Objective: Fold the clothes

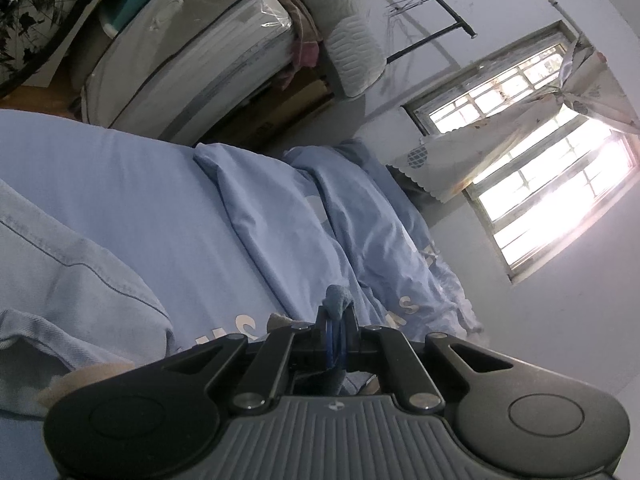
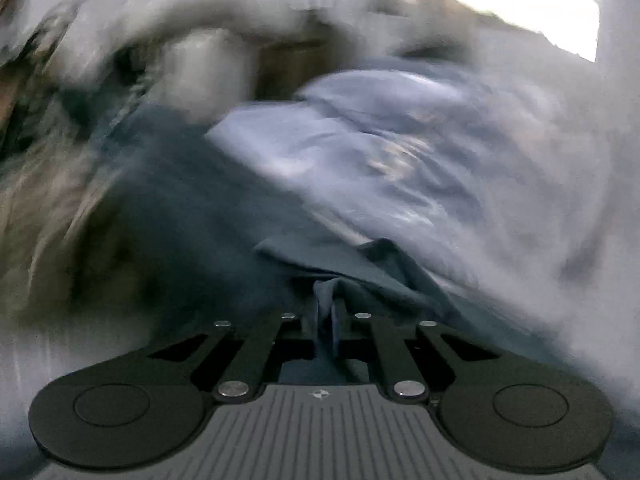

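My left gripper (image 1: 335, 314) is shut on a small bunch of dark teal cloth (image 1: 335, 300), held above the blue bed sheet (image 1: 132, 192). A light denim garment (image 1: 60, 276) lies at the left of that view. My right gripper (image 2: 329, 308) is shut on a fold of the same dark teal garment (image 2: 192, 216), which stretches away from the jaws to the upper left. The right wrist view is heavily blurred by motion.
A crumpled light blue duvet (image 1: 352, 216) lies across the bed, also in the right wrist view (image 2: 400, 152). A wrapped mattress (image 1: 192, 52) leans at the back. A bright barred window (image 1: 540, 184) with a curtain is on the right wall.
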`<move>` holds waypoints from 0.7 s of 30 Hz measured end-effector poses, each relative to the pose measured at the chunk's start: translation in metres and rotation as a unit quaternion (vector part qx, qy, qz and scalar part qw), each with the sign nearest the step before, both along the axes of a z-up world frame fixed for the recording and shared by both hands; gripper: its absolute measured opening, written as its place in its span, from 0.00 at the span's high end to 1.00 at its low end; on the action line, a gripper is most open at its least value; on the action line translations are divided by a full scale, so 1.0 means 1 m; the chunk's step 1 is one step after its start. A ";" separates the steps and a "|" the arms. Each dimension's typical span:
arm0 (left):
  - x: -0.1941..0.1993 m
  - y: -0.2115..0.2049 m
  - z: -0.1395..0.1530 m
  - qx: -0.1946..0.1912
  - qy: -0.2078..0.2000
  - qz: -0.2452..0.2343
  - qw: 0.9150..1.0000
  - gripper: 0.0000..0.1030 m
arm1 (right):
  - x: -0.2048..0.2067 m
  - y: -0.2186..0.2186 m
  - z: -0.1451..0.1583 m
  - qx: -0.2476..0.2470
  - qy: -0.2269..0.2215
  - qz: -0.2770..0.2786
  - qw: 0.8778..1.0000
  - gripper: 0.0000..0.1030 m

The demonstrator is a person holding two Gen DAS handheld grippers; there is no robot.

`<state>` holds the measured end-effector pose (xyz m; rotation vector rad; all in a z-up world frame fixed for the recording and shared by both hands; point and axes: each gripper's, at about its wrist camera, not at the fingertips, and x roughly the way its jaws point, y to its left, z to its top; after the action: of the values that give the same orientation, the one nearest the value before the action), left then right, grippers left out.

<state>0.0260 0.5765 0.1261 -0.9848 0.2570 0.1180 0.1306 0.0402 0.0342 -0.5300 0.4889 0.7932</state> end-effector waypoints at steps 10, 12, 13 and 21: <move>0.002 -0.007 -0.005 0.002 0.014 -0.005 1.000 0.99 | -0.104 -0.010 -0.016 -0.123 -0.078 0.096 0.985 0.80; 0.002 -0.008 -0.005 0.003 0.015 -0.005 1.000 0.99 | -0.112 -0.013 -0.004 -0.105 -0.061 0.097 0.988 0.71; 0.002 -0.008 -0.005 0.002 0.014 -0.006 1.000 0.99 | -0.116 -0.013 0.004 -0.096 -0.054 0.105 0.988 0.70; 0.002 -0.012 -0.012 -0.009 0.010 -0.013 1.000 0.99 | -0.097 0.051 0.016 -0.183 -0.118 0.132 0.967 0.70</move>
<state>0.0279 0.5646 0.1141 -0.9981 0.2889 0.1018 0.0339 0.0916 0.0500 -1.0369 0.3458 0.8846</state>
